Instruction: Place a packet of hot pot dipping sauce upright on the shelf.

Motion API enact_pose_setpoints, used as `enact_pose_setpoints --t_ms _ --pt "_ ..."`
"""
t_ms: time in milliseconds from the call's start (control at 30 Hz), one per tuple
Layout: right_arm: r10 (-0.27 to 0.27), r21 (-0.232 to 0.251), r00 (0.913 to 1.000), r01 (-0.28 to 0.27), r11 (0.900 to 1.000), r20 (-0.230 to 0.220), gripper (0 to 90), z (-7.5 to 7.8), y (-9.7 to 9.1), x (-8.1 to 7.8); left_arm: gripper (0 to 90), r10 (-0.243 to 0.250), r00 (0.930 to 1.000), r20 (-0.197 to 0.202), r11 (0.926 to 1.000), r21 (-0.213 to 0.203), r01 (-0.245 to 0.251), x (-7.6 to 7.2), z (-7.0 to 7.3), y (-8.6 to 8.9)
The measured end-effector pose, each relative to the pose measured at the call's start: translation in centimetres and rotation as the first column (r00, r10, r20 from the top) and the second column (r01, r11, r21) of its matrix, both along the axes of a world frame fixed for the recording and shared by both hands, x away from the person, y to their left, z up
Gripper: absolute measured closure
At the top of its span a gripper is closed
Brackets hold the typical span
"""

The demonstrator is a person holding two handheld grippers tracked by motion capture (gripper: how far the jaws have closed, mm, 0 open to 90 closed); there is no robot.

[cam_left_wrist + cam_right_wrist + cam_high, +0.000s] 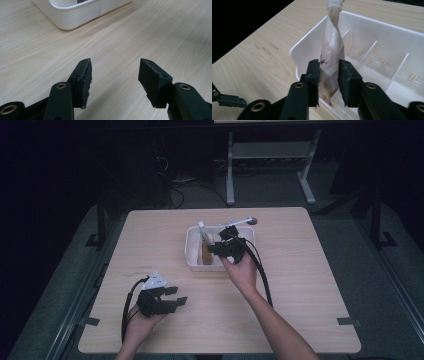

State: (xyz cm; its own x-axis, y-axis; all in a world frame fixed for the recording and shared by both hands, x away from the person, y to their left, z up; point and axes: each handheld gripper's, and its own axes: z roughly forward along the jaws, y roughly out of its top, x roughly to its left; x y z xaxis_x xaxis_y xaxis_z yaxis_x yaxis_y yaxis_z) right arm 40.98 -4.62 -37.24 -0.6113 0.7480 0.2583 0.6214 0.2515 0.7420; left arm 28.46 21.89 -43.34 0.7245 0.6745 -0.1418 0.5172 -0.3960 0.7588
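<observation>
A white plastic bin with thin dividers stands mid-table. Upright at its left end is a clear bag with a twisted top and brownish contents, seen from above as a bag against the bin's left wall. My right gripper has its jaws pressed on both sides of the bag's lower part, above the bin's near rim. From above, the right gripper reaches over the bin. My left gripper hovers low over bare wood at front left, jaws wide apart and empty.
A pale long-handled utensil lies across the bin's far right corner. The bin's corner lies ahead of my left gripper. Bare tabletop stretches right of the bin. Black cables trail from both grippers toward the front edge.
</observation>
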Motion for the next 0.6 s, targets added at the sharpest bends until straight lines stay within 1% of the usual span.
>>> enact_pose_setpoints --t_ms 33,167,200,233,267,333,367,400,433,500,533,600 --pt "-0.008 -0.022 1.0000 0.008 0.9997 -0.003 61.5 0.3 0.0 0.4 43.4 0.000 1.0000 -0.001 1.0000 -0.001 0.000 0.0 0.0 0.0" --pt "-0.010 -0.021 1.0000 0.010 0.9997 0.000 58.3 0.8 0.2 1.0 43.4 0.001 1.0000 -0.002 1.0000 -0.003 -0.001 0.0 0.0 0.0" --pt "-0.011 -0.032 0.9999 0.011 0.9994 -0.002 56.9 1.2 0.5 1.5 43.3 0.001 1.0000 -0.002 1.0000 -0.002 -0.001 0.0 0.0 0.0" --pt "-0.011 -0.032 0.9999 0.011 0.9994 -0.002 56.9 1.2 0.5 1.5 43.3 0.000 1.0000 -0.003 1.0000 -0.001 0.000 0.0 0.0 0.0" --pt "-0.017 -0.025 0.9998 0.017 0.9995 -0.002 56.6 1.5 0.7 2.0 43.3 0.000 1.0000 -0.004 1.0000 -0.002 0.000 0.0 0.0 -0.1" --pt "-0.015 -0.020 0.9997 0.015 0.9997 -0.017 58.1 1.6 0.9 2.5 43.3 0.000 1.0000 -0.003 1.0000 -0.001 0.000 0.0 0.0 -0.1" --pt "-0.015 -0.020 0.9997 0.015 0.9997 -0.017 58.1 1.6 0.9 2.5 43.3 0.000 1.0000 -0.003 1.0000 -0.001 0.000 0.0 0.0 -0.1" --pt "-0.009 -0.004 0.9998 0.009 0.9999 -0.015 69.9 1.8 1.0 2.9 43.3 0.000 1.0000 -0.002 1.0000 -0.002 0.000 0.0 0.0 -0.1" --pt "-0.009 -0.004 0.9998 0.009 0.9999 -0.015 69.9 1.8 1.0 2.9 43.3 0.000 1.0000 -0.002 1.0000 -0.002 0.000 0.0 0.0 -0.1" --pt "-0.016 0.000 0.9998 0.016 0.9999 -0.008 78.2 1.8 1.2 3.0 43.3 0.000 1.0000 -0.001 1.0000 -0.002 0.000 0.0 0.0 0.0" --pt "-0.030 -0.006 0.9996 0.029 0.9995 -0.005 82.0 2.0 1.4 3.0 43.4 0.000 1.0000 0.001 1.0000 -0.001 0.000 0.0 0.1 0.0" --pt "-0.058 -0.025 0.9981 0.059 0.9980 0.020 83.6 2.1 1.6 2.9 43.4 0.000 1.0000 0.002 1.0000 -0.002 0.000 0.0 0.1 0.0"
